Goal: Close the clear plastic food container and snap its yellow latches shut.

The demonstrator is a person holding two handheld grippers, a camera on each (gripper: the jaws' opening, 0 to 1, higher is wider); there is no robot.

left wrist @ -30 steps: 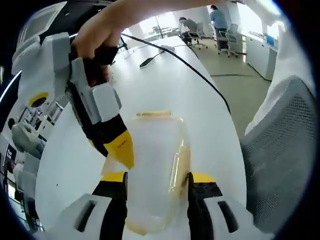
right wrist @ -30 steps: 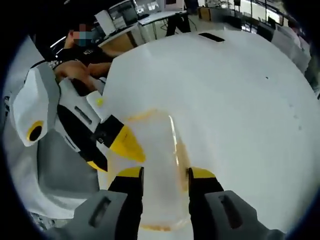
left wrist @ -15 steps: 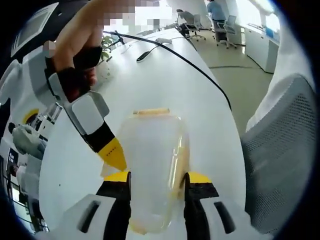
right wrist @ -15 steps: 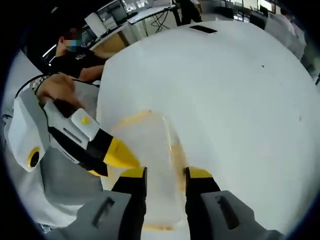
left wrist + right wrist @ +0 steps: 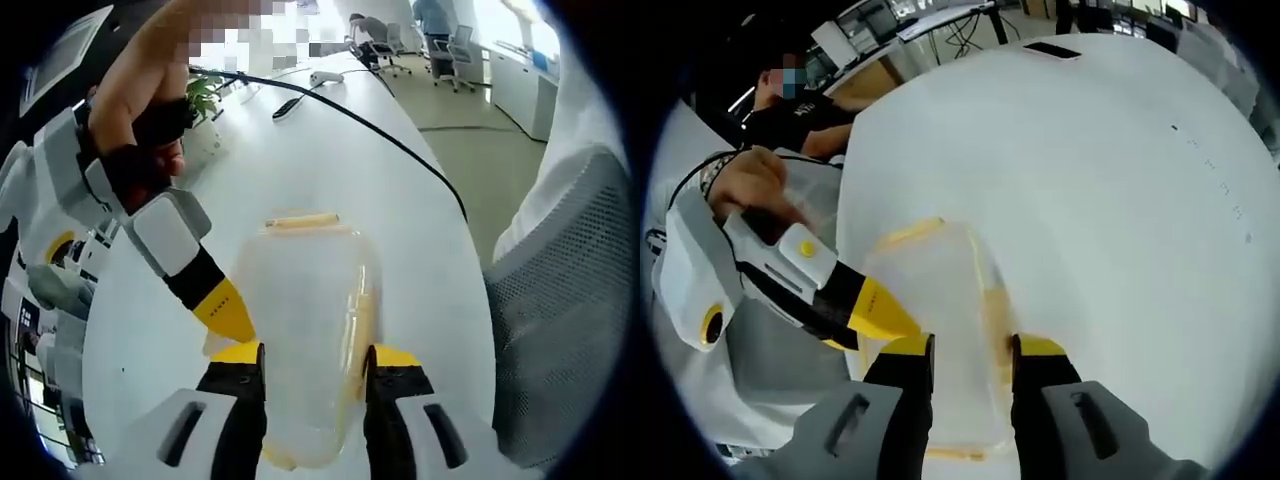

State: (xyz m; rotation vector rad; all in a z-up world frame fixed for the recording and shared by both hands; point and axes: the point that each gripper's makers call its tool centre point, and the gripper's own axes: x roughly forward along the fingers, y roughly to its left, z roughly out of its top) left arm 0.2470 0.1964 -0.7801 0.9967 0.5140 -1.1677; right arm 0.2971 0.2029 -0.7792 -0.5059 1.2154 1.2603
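1. While the clear plastic food container lies flat on the white table, the left gripper has its two yellow-tipped jaws on both sides of the container's near end, clenched on its walls.
2. Seen in the right gripper view, the right gripper grasps the same container from its own end, one jaw on each long side.
3. Beside the container's long side, the yellow tip of the other gripper touches or nearly touches the wall; I cannot tell which.
4. At the container's far end, a yellow latch sits on the rim, and another yellow latch runs along the long side; whether they are snapped is not clear.
5. My judgement: the lid looks already down, so the latches are the remaining work.
6. Possible trouble: the container is light and smooth, so an uneven push on a latch may make it slide on the table or twist out from the jaws, and squeezing too hard may bend the walls and lift the lid again.
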